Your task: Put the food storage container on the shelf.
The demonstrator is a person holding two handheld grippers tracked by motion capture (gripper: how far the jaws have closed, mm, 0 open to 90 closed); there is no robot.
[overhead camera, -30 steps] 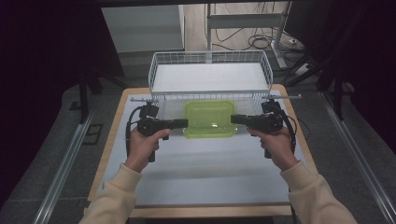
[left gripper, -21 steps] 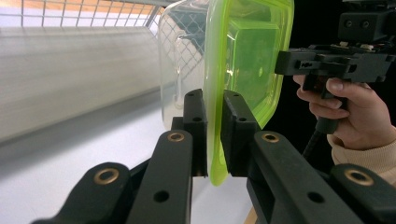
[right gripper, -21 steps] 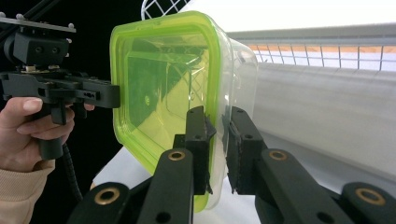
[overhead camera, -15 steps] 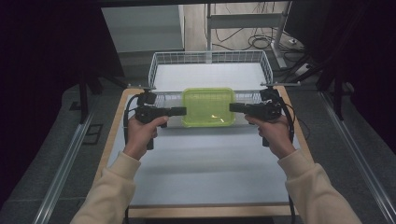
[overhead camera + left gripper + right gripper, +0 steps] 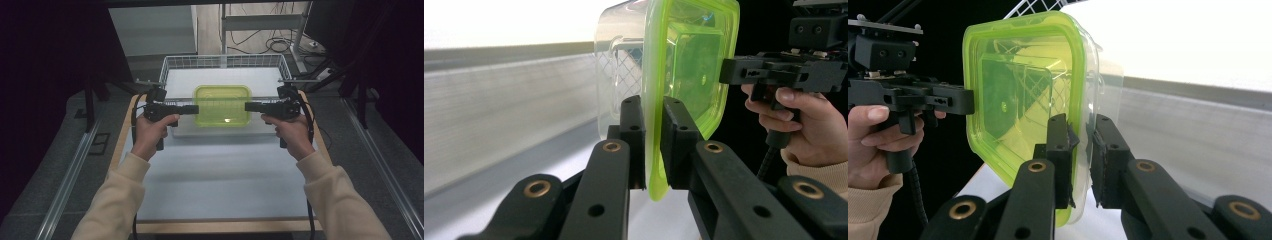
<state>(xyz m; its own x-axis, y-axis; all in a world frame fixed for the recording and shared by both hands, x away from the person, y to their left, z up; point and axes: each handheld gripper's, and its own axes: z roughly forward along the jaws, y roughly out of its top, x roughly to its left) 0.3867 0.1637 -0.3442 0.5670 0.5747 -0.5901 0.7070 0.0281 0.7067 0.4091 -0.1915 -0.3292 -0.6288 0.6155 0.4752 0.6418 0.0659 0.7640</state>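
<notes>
both grippers, left gripper (image 5: 194, 109) and right gripper (image 5: 249, 106), hold the green-lidded container (image 5: 222, 104) between them above the wire basket (image 5: 176, 64). left gripper view: jaws clenched on the lid's rim (image 5: 653, 150). right gripper view: jaws pinch the opposite rim (image 5: 1081, 150).

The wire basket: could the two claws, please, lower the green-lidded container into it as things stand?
Probably yes: left claw and right claw clamp the container by its rim, above the open-topped wire basket, with nothing visible blocking.
</notes>
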